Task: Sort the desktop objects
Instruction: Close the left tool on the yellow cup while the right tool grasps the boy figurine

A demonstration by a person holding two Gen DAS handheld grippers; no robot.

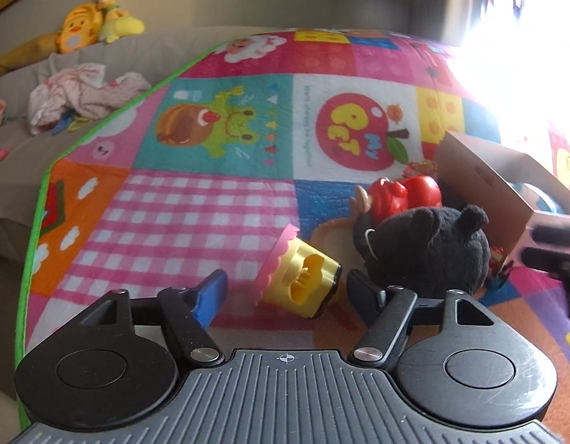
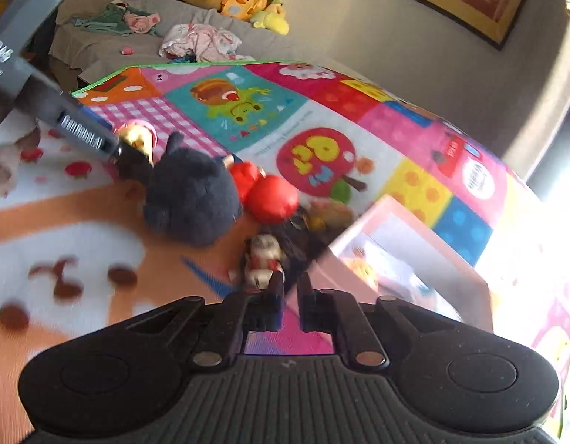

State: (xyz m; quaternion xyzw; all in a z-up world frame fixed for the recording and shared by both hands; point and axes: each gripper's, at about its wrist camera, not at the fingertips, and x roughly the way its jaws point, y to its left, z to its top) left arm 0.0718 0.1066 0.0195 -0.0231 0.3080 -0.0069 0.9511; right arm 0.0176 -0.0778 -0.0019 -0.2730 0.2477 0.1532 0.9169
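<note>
Several toys lie loose on the mat (image 1: 211, 203), so the sorting looks barely begun. Clustered near the box (image 1: 499, 181) are a black plush (image 1: 429, 248), a red toy (image 1: 403, 194), a yellow cup (image 1: 303, 281) with a pink frill, tipped on its side, and what may be a tan dish behind it.

The left gripper (image 1: 288, 292) sits low over the cup with its fingers apart, one on each side of it. The pads do not appear to press on it, so I judge the cup bracketed but not yet gripped.

The right gripper (image 2: 289, 296) has its fingers nearly together. A small white and red figure (image 2: 262, 259) lies just ahead of the left finger; the view is blurred, and I cannot tell whether it is pinched or only resting on the mat there. The pink-rimmed box (image 2: 414, 251) stands open just beside that gripper. Something colourful shows inside, too washed out to name.

Left to do, by my reading: cup, plush, red toy and the small bits by the box.
</note>
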